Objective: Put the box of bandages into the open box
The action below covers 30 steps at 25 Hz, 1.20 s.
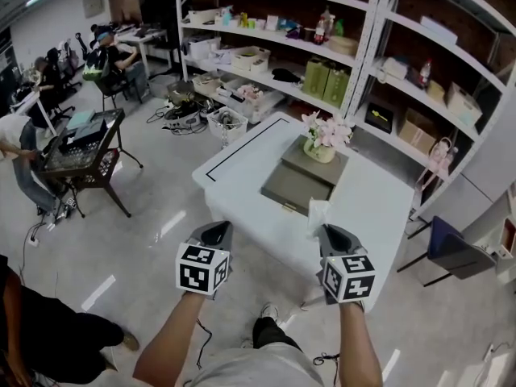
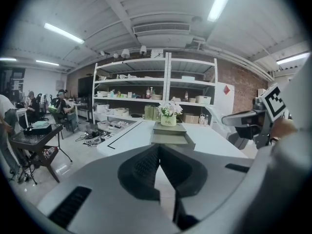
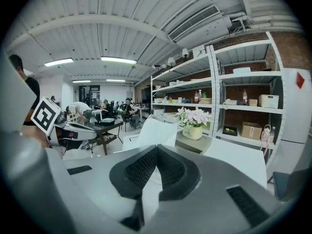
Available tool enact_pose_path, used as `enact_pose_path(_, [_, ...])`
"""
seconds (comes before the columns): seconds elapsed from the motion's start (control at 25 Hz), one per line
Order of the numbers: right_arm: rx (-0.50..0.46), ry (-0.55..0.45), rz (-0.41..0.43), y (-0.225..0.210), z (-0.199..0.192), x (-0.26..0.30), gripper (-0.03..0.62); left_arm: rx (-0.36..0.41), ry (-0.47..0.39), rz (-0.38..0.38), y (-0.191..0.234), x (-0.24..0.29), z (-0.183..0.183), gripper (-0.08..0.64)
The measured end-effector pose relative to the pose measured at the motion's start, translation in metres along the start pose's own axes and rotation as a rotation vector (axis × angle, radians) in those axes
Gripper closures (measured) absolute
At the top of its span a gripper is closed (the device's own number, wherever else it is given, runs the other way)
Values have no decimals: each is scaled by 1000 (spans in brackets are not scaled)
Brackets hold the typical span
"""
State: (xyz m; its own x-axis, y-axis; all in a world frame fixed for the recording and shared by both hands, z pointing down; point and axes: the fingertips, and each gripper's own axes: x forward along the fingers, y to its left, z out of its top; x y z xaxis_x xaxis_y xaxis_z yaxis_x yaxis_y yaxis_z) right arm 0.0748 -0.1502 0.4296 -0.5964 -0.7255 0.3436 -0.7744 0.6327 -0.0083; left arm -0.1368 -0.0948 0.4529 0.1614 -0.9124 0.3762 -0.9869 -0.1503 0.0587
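An olive-grey open box (image 1: 292, 188) lies in the middle of the white table (image 1: 242, 168), seen also in the left gripper view (image 2: 168, 136) and the right gripper view (image 3: 191, 144). A white box of bandages (image 1: 317, 214) sticks up from the tips of my right gripper (image 1: 329, 230), over the table's near edge. In the right gripper view it (image 3: 157, 130) rises just beyond my right gripper (image 3: 156, 148), whose jaws are pressed together on its lower edge. My left gripper (image 1: 218, 229) hangs over the floor short of the table, shut and holding nothing (image 2: 158, 146).
A pot of pink flowers (image 1: 322, 139) stands on the open box's far end. Long shelves (image 1: 322, 47) run behind the table. A black cart (image 1: 81, 156) and seated people are at the left, a dark chair (image 1: 451, 252) at the right, a person's leg (image 1: 48, 329) near left.
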Motion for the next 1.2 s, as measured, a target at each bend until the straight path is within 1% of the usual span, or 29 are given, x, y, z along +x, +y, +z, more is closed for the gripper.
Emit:
enact_pose_path(0.2, [0,7,-4,-9,3,25,588,17,8,-10,10,19,5,557])
enact_pose_path(0.44, [-6,15,-4,-21,9,68,588,33,13,-20,33,53,15,557])
enact_pose_path(0.92, [7,88,-13,-62,11,162,588,45,47,-87,62,154,38,557])
enact_pose_path(1.2, [20,133,-19,-80,8,202,588,51,74,-133,72,203,46,557])
